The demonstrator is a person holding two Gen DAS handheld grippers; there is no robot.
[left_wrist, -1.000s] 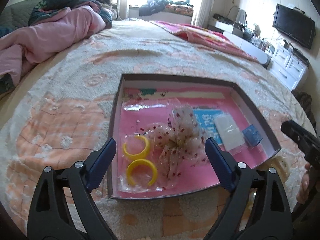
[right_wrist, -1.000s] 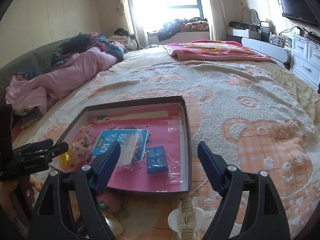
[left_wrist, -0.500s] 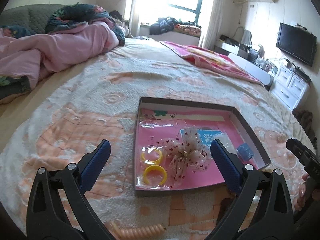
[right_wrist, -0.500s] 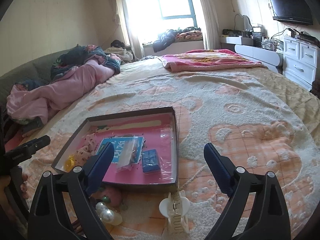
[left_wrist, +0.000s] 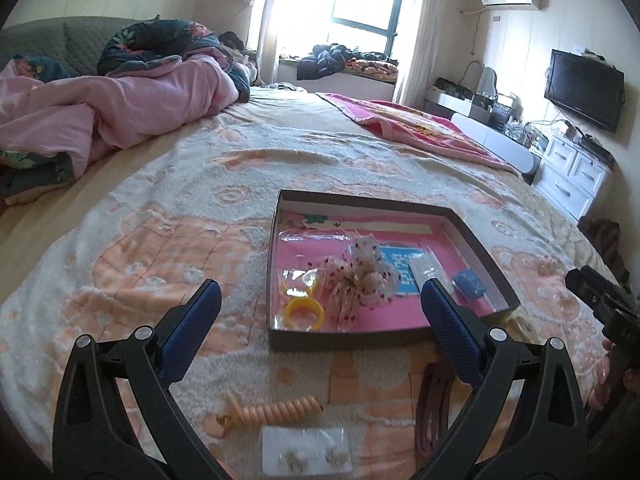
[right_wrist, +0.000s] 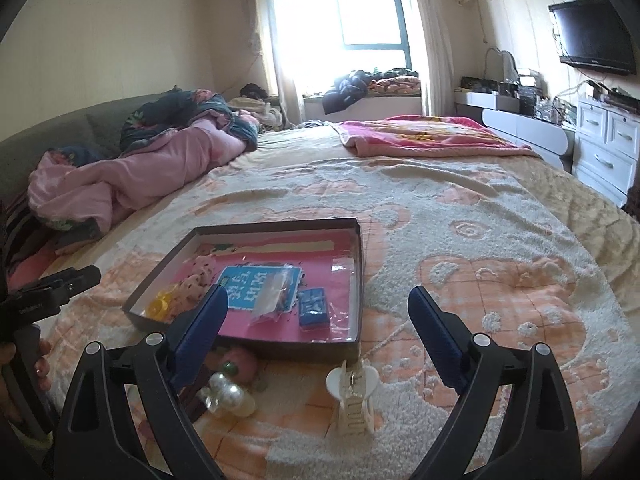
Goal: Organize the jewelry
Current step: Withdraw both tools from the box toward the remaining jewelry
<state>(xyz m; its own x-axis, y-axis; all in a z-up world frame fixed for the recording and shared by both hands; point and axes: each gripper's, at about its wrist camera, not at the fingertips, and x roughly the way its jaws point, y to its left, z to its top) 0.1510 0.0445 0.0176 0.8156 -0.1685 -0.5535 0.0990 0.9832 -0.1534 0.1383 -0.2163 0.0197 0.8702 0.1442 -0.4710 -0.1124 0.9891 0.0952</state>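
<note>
Your left gripper [left_wrist: 320,308] hangs over the bed [left_wrist: 160,216] with its jaws spread wide and nothing between them; your right gripper [right_wrist: 318,312] is the same, jaws wide and empty. The landmark is the tray [left_wrist: 276,256], a shallow dark-walled box with a pink floor, lying flat on the bedspread. Inside it sit two yellow rings [left_wrist: 302,306] near its left wall, a spotted bow [left_wrist: 360,276] at the middle, a blue card [left_wrist: 404,268] under a clear bag, and a blue box [left_wrist: 469,283] toward its right wall. Left of the tray and beyond its far wall the bedspread lies open and bare; the pink quilt [left_wrist: 120,108] is well apart from it. The crowded strip is just in front of the tray's near wall. There your left view alone shows a peach coil tie [left_wrist: 276,408], a white earring card [left_wrist: 306,456] and a dark red band [left_wrist: 432,404]. Your right view alone shows a white claw clip [right_wrist: 354,396], a pearl piece [right_wrist: 226,398] and a pink ball [right_wrist: 240,364] touching or nearly touching that wall. Right of the tray the bedspread is open out to the bed's edge.
</note>
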